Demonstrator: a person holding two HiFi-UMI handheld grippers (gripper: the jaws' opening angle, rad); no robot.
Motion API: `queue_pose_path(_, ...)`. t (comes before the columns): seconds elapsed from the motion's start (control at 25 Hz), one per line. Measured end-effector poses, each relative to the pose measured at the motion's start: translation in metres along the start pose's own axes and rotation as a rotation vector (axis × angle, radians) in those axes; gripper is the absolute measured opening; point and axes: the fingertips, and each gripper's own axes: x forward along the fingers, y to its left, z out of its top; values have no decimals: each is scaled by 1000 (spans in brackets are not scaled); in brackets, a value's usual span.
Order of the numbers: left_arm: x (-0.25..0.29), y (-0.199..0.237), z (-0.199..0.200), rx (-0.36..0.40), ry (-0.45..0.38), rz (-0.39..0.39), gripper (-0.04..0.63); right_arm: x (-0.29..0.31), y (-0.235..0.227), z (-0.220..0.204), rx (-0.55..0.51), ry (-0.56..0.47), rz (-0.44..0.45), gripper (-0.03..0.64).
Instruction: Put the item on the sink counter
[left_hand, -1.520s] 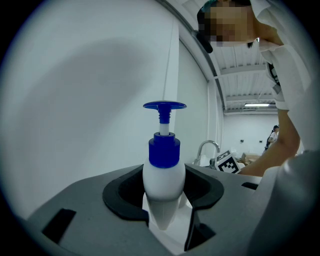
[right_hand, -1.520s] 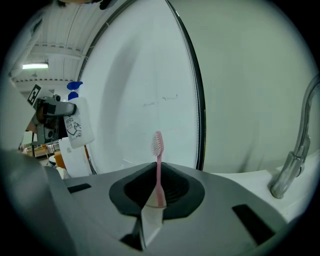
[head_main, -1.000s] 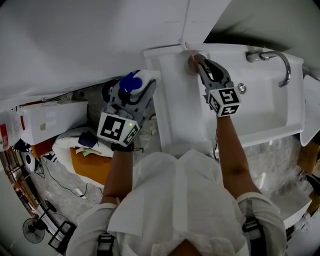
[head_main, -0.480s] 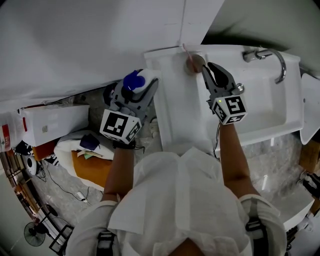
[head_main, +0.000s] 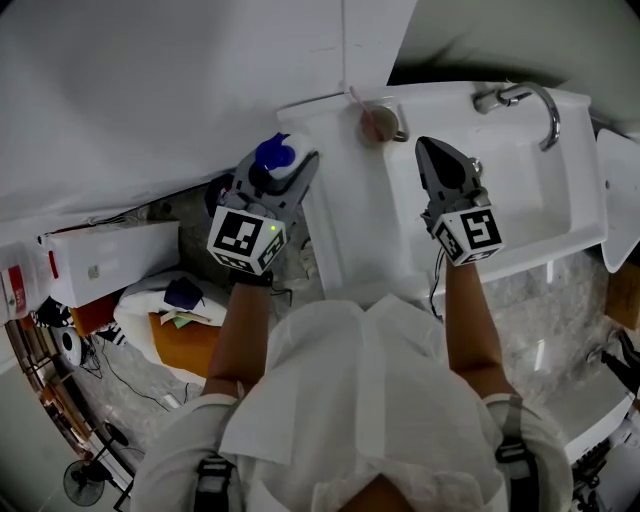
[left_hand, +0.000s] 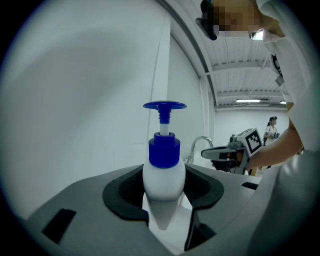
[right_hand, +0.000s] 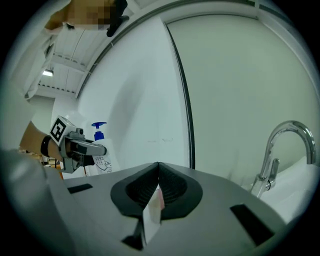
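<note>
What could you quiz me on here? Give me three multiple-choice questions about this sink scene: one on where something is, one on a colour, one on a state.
1. Where is the white plastic pump bottle?
A) on a shelf
B) between the fingers of the left gripper
C) in a bucket

2. What colour is the bottle's pump top?
A) red
B) blue
C) green

3. How are the fingers of the right gripper?
A) closed together, holding nothing
B) spread wide apart
C) clamped on a sponge

Answers:
1 B: the left gripper view shows both fingers pressed against the bottle's sides.
2 B: the flat pump head and the collar below it are plainly blue.
3 A: the right gripper view shows the tips meeting, with nothing gripped.
</note>
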Motion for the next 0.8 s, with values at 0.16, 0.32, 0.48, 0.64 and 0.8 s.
queue_pose_path(0.16, 12, -1, -8, 3, 22, -18, 210, -11, -7, 0, 8, -9, -28, 9)
queue_pose_path(0.32, 25, -2, -19, -7, 41, -36, 210, -20, -13, -3, 11, 1, -55, 9)
queue_pose_path(0.48, 41, 1, -35, -29, 69, -48, 210, -27, -16, -5, 10, 16, -69, 9)
queue_pose_path(0.64, 59, 4, -55, -52, 108, -59, 210, -31, -21, -7, 12, 25, -84, 9)
queue_pose_path(0.8, 76, 7, -75, -59, 151, -62, 210, -34, -26, -8, 9, 33, -95, 9)
